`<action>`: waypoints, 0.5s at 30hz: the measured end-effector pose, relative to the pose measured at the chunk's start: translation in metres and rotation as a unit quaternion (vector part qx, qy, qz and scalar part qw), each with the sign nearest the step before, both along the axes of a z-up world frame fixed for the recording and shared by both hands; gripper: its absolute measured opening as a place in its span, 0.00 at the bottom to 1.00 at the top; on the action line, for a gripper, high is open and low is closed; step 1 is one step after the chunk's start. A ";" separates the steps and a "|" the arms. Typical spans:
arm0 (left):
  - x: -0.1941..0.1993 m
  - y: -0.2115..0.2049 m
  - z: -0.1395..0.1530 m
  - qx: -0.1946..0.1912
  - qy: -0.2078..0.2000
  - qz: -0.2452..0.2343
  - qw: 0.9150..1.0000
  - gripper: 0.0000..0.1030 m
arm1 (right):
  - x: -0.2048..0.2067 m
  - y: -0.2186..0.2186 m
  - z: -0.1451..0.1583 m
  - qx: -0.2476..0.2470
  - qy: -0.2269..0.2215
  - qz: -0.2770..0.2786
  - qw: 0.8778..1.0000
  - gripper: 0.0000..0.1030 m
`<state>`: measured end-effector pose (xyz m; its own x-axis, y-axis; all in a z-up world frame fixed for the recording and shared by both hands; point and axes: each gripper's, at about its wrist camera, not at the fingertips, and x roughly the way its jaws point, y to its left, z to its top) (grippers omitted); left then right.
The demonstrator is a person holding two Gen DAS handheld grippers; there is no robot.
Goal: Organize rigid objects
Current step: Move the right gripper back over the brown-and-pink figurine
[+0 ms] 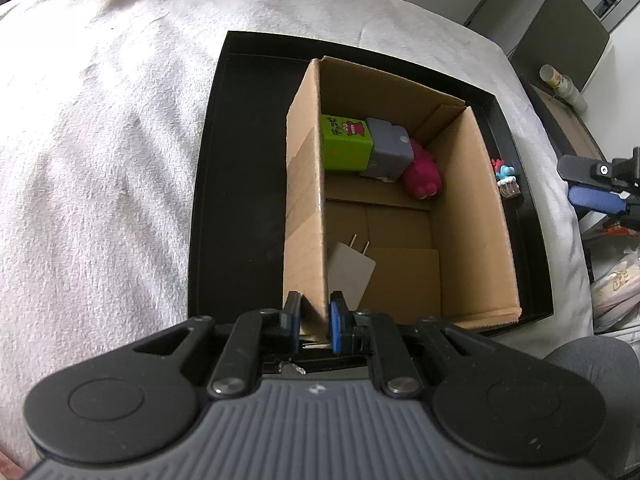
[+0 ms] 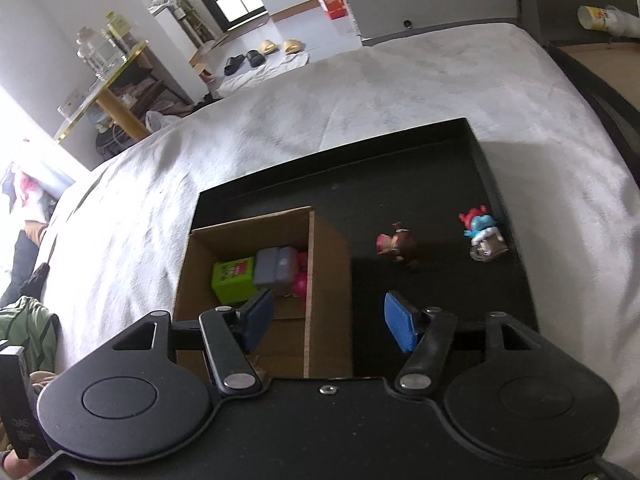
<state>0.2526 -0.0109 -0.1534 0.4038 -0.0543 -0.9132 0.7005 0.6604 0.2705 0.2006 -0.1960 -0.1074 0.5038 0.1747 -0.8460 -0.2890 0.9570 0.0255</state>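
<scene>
Left tool [image 1: 314,326] pinched tight on the near left wall of the cardboard box [image 1: 472,216], one blue pad either side of the cardboard edge. Box standing open inside a black tray [image 1: 240,184], tray resting on a white blanket [image 1: 100,160] over a bed.

Down in the box, far end: green toy block [image 1: 346,142] with a red cartoon face, grey block [image 1: 390,148] touching it, pink figure [image 1: 422,176] tucked just beside the grey one. Nearer end: white plug adapter [image 1: 352,274], prongs pointing away, leaning by the gripped wall.

Right tool [image 2: 328,322] spread wide, nothing between the blue pads, hanging above the box's right wall and the bare tray floor. Out on the tray, well clear of the box: small brown figurine [image 2: 398,246], somewhat blurred, and a blue-and-red figurine [image 2: 482,232] near the tray's right rim.
</scene>
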 end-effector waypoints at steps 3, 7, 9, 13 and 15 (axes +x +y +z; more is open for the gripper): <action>-0.001 -0.001 0.000 0.000 -0.003 0.000 1.000 0.13 | 0.001 -0.010 -0.001 0.002 -0.002 -0.004 1.000 0.60; -0.002 -0.001 0.000 0.002 -0.006 0.001 1.000 0.13 | 0.003 -0.022 -0.002 0.000 -0.011 -0.007 1.000 0.60; -0.002 -0.001 0.000 0.003 -0.008 0.002 1.000 0.13 | 0.005 -0.028 -0.002 0.001 -0.012 -0.010 1.000 0.61; -0.003 -0.001 0.001 0.002 -0.012 0.002 1.000 0.13 | 0.011 -0.040 -0.004 0.007 -0.018 -0.018 1.000 0.61; -0.003 -0.002 0.001 0.002 -0.014 0.004 1.000 0.13 | 0.013 -0.047 -0.006 0.010 -0.016 -0.023 1.000 0.61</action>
<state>0.2493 -0.0129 -0.1522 0.4294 -0.0479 -0.9018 0.6878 0.6646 0.2921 0.2136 -0.2426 -0.1138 0.5384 0.1681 -0.8257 -0.2457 0.9686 0.0370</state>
